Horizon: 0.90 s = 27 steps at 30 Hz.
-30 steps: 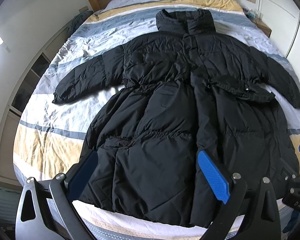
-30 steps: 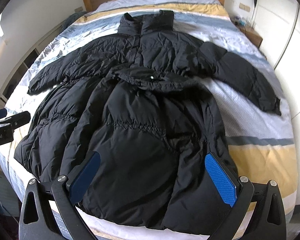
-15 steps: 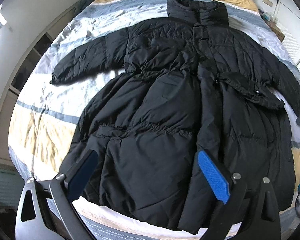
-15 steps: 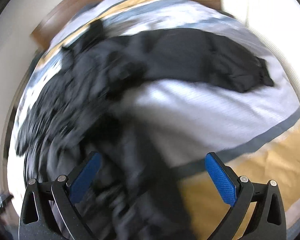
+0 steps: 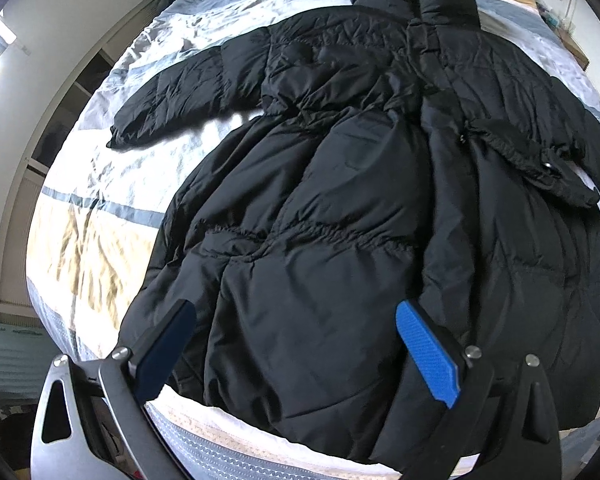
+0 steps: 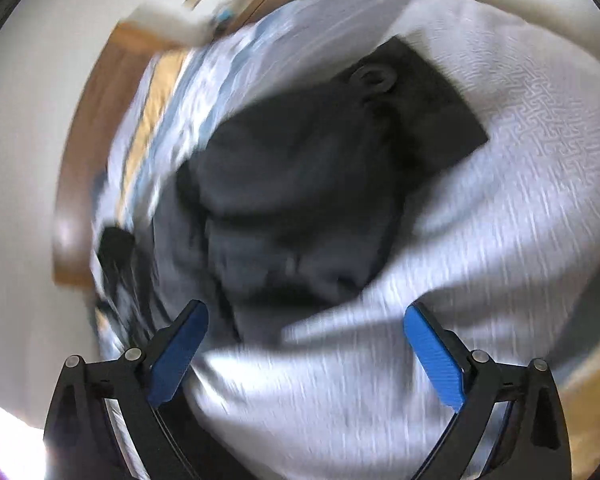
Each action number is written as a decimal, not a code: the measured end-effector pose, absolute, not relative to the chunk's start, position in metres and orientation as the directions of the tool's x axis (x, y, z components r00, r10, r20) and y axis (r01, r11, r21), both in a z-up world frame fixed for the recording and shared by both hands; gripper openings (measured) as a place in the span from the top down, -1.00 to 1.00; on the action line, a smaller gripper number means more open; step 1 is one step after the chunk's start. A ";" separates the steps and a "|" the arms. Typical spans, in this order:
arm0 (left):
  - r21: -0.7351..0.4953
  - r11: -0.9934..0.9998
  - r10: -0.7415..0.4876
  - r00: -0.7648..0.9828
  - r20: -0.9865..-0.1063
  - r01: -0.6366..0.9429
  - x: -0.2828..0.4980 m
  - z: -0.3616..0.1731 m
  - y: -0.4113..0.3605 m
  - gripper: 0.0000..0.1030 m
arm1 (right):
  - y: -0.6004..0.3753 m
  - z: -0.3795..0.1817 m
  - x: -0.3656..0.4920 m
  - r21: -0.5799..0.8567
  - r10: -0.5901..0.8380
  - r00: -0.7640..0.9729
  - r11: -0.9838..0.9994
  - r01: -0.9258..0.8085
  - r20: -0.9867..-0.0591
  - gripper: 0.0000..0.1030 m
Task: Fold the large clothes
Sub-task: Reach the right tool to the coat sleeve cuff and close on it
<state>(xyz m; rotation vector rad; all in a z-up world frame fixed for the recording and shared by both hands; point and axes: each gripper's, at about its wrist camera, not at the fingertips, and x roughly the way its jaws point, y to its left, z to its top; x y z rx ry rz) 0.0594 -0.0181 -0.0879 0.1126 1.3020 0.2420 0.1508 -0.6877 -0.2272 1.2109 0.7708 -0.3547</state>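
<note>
A long black padded coat (image 5: 340, 184) lies face up on the bed, collar far, hem near, both sleeves spread out. My left gripper (image 5: 296, 344) hovers open over the hem, blue pads wide apart with nothing between them. The right wrist view is blurred by motion: it shows the coat's right sleeve (image 6: 308, 184) with its cuff (image 6: 428, 120) and a snap button on white sheet. My right gripper (image 6: 306, 344) stands open above the sheet just short of that sleeve, holding nothing.
The bed (image 5: 80, 240) has a striped cover in white, grey-blue and yellow. A wooden headboard (image 6: 96, 128) stands at the far end. Shelving (image 5: 60, 132) lines the wall on the left, and a nightstand (image 5: 576, 48) sits far right.
My left gripper has moved forward and lower over the hem. My right gripper has swung off to the right, from the coat's body to the outstretched right sleeve.
</note>
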 end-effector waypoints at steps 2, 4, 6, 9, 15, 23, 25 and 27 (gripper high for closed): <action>0.220 0.968 0.243 0.240 -0.940 -0.117 0.059 -0.091 -0.016 -0.96 | -0.702 -0.231 0.154 0.740 0.131 0.739 0.275 0.613 -0.661 -0.89; 0.221 0.968 0.244 0.234 -0.941 -0.120 0.058 -0.094 -0.015 -0.96 | -0.714 -0.235 0.158 0.773 0.111 0.772 0.213 0.597 -0.626 -0.76; 0.221 0.967 0.244 0.229 -0.942 -0.123 0.057 -0.098 -0.014 -0.96 | -0.722 -0.238 0.160 0.788 0.097 0.786 0.171 0.591 -0.610 -0.58; 0.209 0.969 0.234 0.223 -0.946 -0.128 0.058 -0.102 -0.012 -0.96 | -0.725 -0.240 0.163 0.800 0.079 0.799 0.134 0.584 -0.596 -0.42; 0.192 0.973 0.217 0.225 -0.950 -0.127 0.058 -0.105 -0.011 -0.96 | -0.733 -0.235 0.159 0.815 0.061 0.816 0.123 0.566 -0.575 0.29; 0.154 0.975 0.191 0.247 -0.950 -0.161 0.062 -0.096 -0.001 -0.96 | -0.715 -0.160 0.184 0.843 0.068 0.867 0.284 0.457 -0.493 0.66; 0.143 0.975 0.184 0.259 -0.948 -0.170 0.063 -0.092 0.002 -0.96 | -0.702 -0.131 0.201 0.843 0.095 0.881 0.352 0.406 -0.464 0.66; 0.137 0.974 0.183 0.272 -0.945 -0.180 0.065 -0.087 0.005 -0.96 | -0.685 -0.102 0.221 0.840 0.134 0.891 0.419 0.345 -0.433 0.66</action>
